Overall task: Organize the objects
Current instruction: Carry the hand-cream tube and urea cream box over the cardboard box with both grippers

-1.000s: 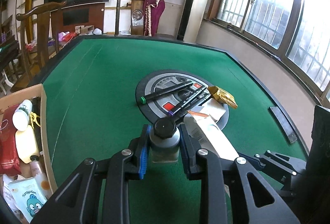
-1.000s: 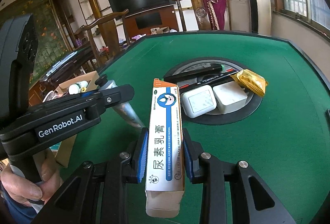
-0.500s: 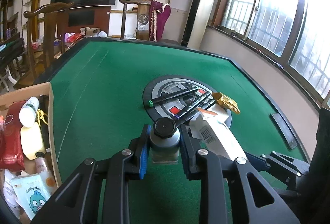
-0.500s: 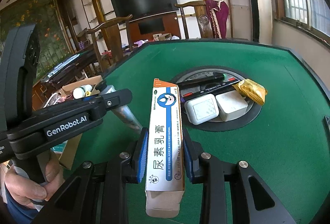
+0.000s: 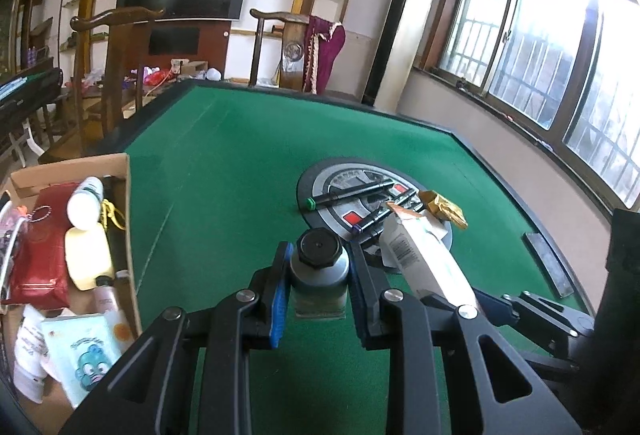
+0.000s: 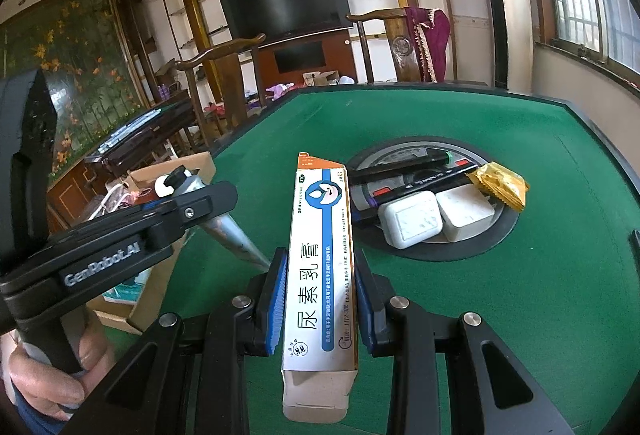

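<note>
My left gripper [image 5: 319,275] is shut on a silver tube [image 5: 319,271] with a black cap, held above the green table [image 5: 224,171]. In the right wrist view that tube [image 6: 224,225] slants down from the left gripper [image 6: 188,203]. My right gripper [image 6: 320,295] is shut on a long white, blue and orange ointment box [image 6: 320,243], which points toward the round panel [image 6: 432,251]. The same ointment box [image 5: 420,255] shows to the right in the left wrist view. On the panel lie black pens [image 6: 424,165], two white blocks [image 6: 412,221] and a yellow packet [image 6: 500,185].
An open cardboard box [image 5: 126,203] stands at the table's left edge, holding a red pouch [image 5: 38,247], a white bottle [image 5: 84,203], a yellow bottle [image 5: 86,255] and other packets. Wooden chairs [image 5: 120,75] stand beyond the far edge. A hand [image 6: 44,383] grips the left handle.
The left gripper with the tube has drifted a little toward the cardboard box, which now shows more fully. The right gripper and its box have stayed put.
</note>
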